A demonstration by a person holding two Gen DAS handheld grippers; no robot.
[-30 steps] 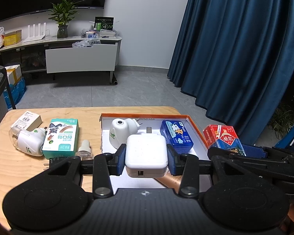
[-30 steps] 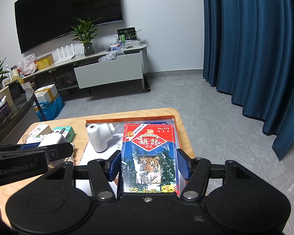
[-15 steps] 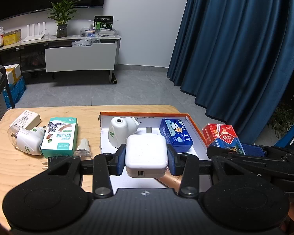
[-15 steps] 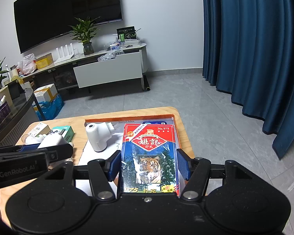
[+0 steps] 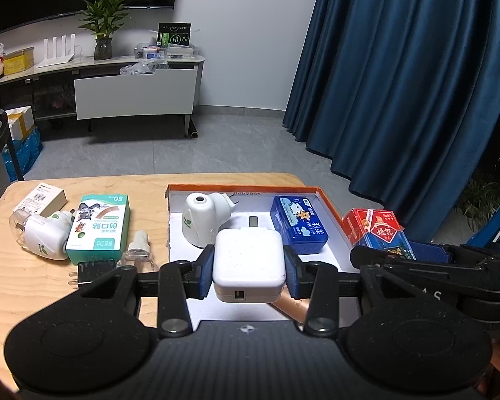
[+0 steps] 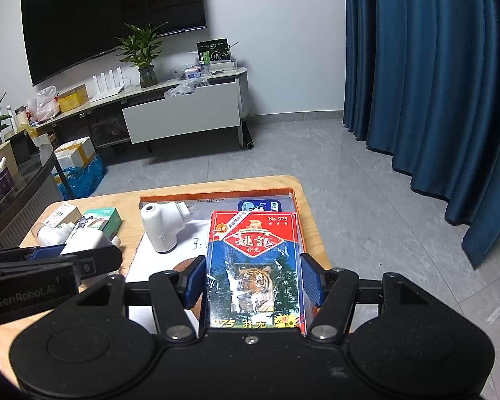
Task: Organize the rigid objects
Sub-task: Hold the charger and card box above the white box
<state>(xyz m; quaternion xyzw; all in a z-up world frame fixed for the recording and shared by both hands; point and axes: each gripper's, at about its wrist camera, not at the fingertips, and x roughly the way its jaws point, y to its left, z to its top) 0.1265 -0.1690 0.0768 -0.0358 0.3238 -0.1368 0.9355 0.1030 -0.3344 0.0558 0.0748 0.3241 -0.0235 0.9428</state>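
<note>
Tools number two: the left tool (image 5: 249, 268) clamps one smooth white square charger (image 5: 248, 263), the right tool (image 6: 253, 283) one glossy rectangular card box (image 6: 253, 266).

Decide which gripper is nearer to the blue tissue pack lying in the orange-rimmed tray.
Left, probably. The left gripper, clamping the white charger, hangs just before the blue tissue pack. The right gripper, clamping the card box, sits further right.

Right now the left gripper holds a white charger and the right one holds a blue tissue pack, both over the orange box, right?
Not quite. The right gripper holds a red and blue playing-card box, as the right wrist view shows; the blue tissue pack lies in the orange box. The left gripper does hold the white charger.
</note>
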